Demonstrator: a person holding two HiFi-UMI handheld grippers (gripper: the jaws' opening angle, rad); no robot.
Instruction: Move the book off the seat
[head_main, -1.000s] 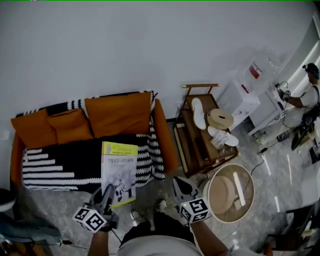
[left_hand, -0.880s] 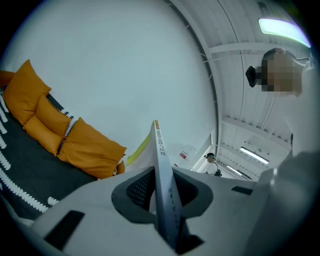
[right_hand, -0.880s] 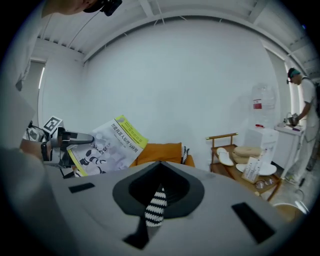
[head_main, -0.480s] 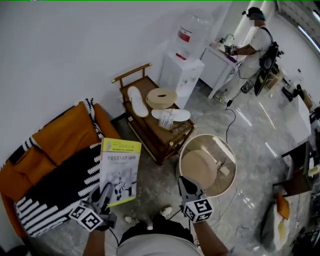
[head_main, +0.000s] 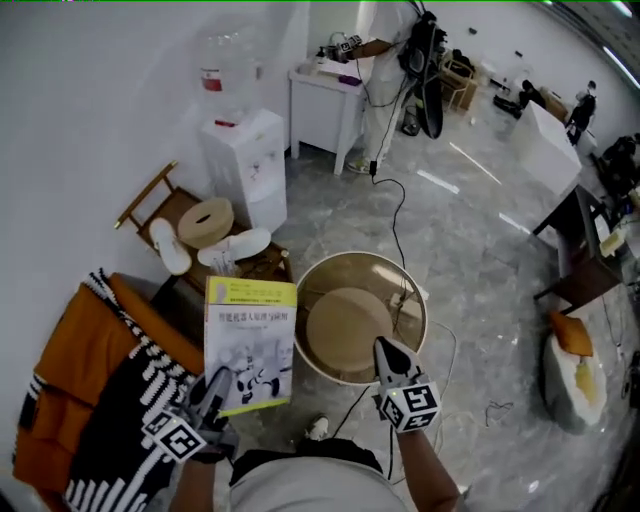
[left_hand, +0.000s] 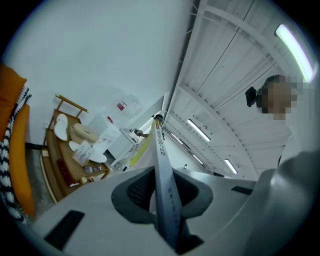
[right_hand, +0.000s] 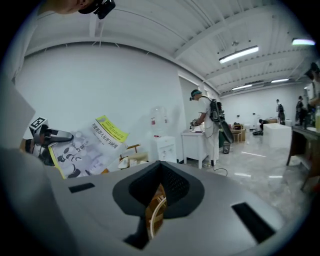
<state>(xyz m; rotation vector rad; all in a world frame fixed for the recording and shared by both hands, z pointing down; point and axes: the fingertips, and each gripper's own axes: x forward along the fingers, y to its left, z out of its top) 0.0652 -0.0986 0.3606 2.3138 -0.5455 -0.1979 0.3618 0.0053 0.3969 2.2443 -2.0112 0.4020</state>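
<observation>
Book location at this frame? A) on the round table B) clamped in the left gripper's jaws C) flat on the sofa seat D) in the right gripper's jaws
B: the book is pinched edge-on between the left gripper jaws, in the air off the sofa.

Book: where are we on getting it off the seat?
Done: the book is off the sofa seat, lifted clear. In hand: the left gripper is shut on its lower edge, holding it in the air over the floor beside the round table. The right gripper is empty. Left: setting it down; it rests on nothing yet.
</observation>
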